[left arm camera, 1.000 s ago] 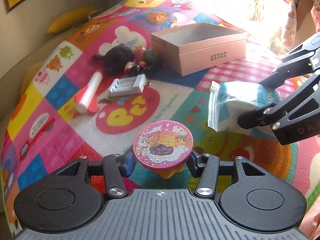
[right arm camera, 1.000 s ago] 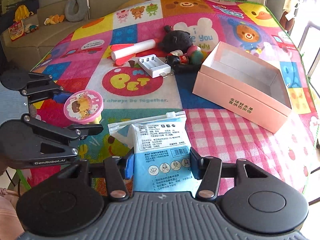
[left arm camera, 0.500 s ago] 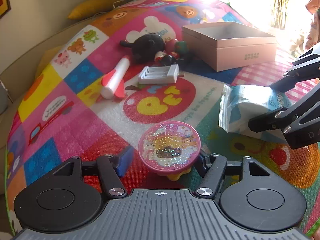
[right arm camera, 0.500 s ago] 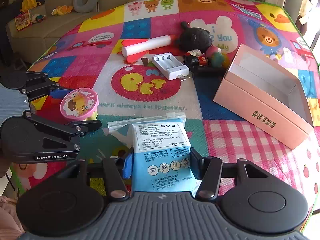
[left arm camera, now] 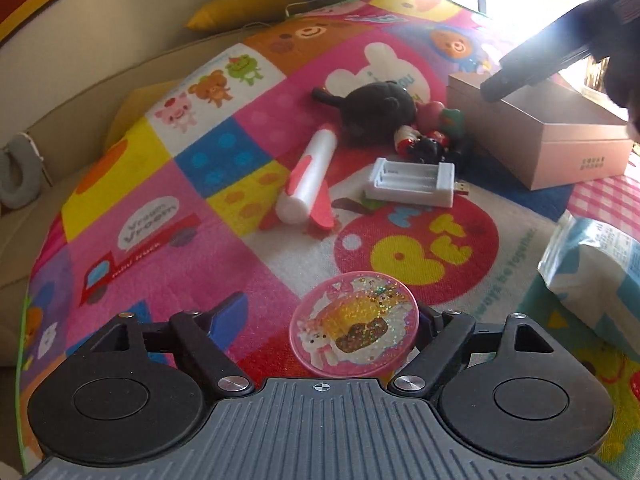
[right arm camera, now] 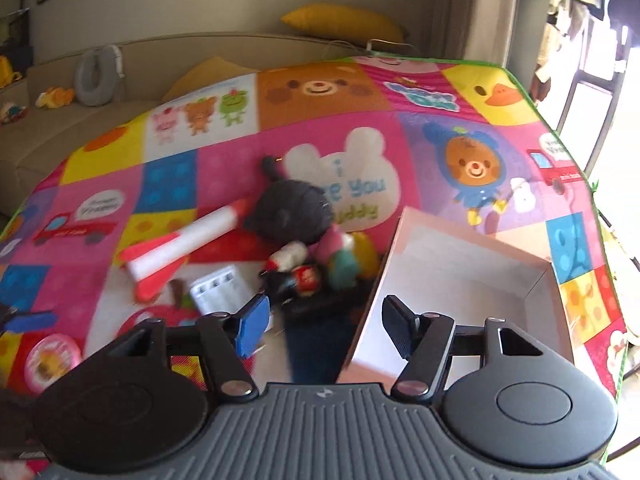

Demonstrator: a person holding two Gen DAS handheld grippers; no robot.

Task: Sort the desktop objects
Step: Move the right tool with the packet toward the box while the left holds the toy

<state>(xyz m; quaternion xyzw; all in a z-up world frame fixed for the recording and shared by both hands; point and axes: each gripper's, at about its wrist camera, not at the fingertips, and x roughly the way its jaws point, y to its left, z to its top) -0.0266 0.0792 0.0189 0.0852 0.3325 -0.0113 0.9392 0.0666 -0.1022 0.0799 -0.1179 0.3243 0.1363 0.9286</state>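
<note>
The left tongs [left arm camera: 326, 316] sit low over the surface [left arm camera: 168, 276] with their jaws spread wide; the round pink glitter tin [left arm camera: 354, 326] lies between them, close against the right-hand finger and clear of the blue-padded left one, so nothing grips it. The right tongs [right arm camera: 326, 328] are held higher and further in, jaws apart and empty, hovering level over the near-left corner of the open pink box [right arm camera: 460, 280], whose inside shows bare. From the left camera that right tool shows only as a dark, blurred arm crossing the top right above the box [left arm camera: 560, 140]. Just left of the box lies a knot of small things: a black plush toy [left arm camera: 376, 108], a few little figurines [left arm camera: 424, 140] beside it, a white battery charger [left arm camera: 412, 182] nearer, and a white and red foam rocket [left arm camera: 308, 176] lying slantwise to the left. The blue-and-white packet in its clear bag [left arm camera: 596, 272] lies flat on the surface at the right, near the left tongs and well short of the box. The surface is covered by a bright patchwork play mat, with a beige sofa and a yellow cushion [right arm camera: 344, 24] behind it.
</note>
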